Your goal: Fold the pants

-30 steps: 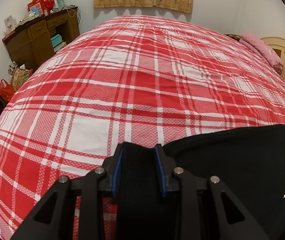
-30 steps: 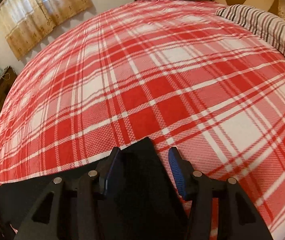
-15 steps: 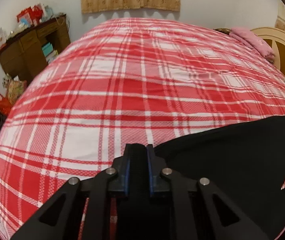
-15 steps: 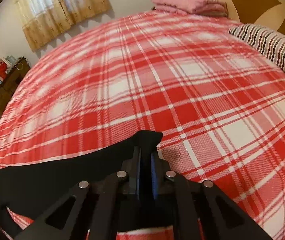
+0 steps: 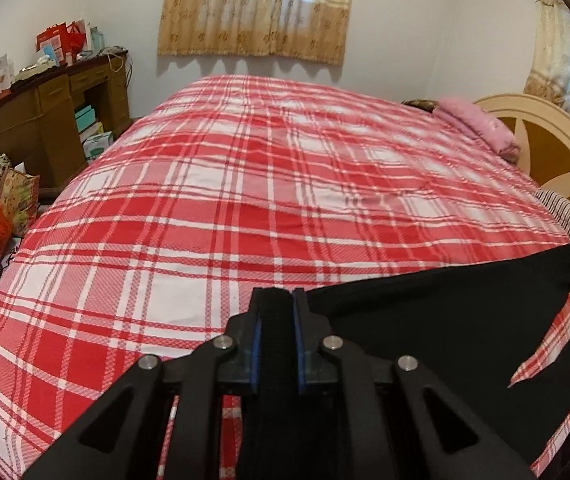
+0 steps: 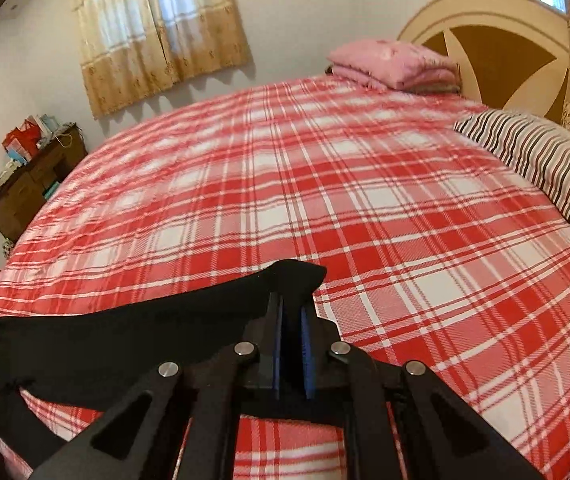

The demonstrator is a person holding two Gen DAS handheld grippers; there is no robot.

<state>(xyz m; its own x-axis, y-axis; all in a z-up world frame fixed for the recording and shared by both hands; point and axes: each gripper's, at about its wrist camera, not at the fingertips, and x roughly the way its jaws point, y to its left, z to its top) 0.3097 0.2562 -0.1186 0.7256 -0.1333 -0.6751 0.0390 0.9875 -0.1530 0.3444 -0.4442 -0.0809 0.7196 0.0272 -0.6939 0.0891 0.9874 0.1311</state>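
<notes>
The black pants (image 5: pixel 437 320) hang stretched between my two grippers above the red plaid bed (image 5: pixel 245 200). My left gripper (image 5: pixel 276 300) is shut on one end of the pants' edge, with black cloth between the blue pads. My right gripper (image 6: pixel 291 308) is shut on the other end of the pants (image 6: pixel 125 340), whose corner sticks out past the fingertips. The taut upper edge runs from each gripper toward the other. The lower part of the pants droops below the frames and is hidden.
The red plaid bed (image 6: pixel 365 200) fills both views. A folded pink blanket (image 6: pixel 393 64) and a striped pillow (image 6: pixel 533 160) lie near the cream headboard (image 6: pixel 485 20). A wooden desk (image 5: pixel 57 120) with bags stands left of the bed. Curtains (image 5: pixel 253 8) hang on the far wall.
Both grippers closed on the pants' edge, then lifted it off the bed. The views tilted up and the cloth now hangs taut between them.
</notes>
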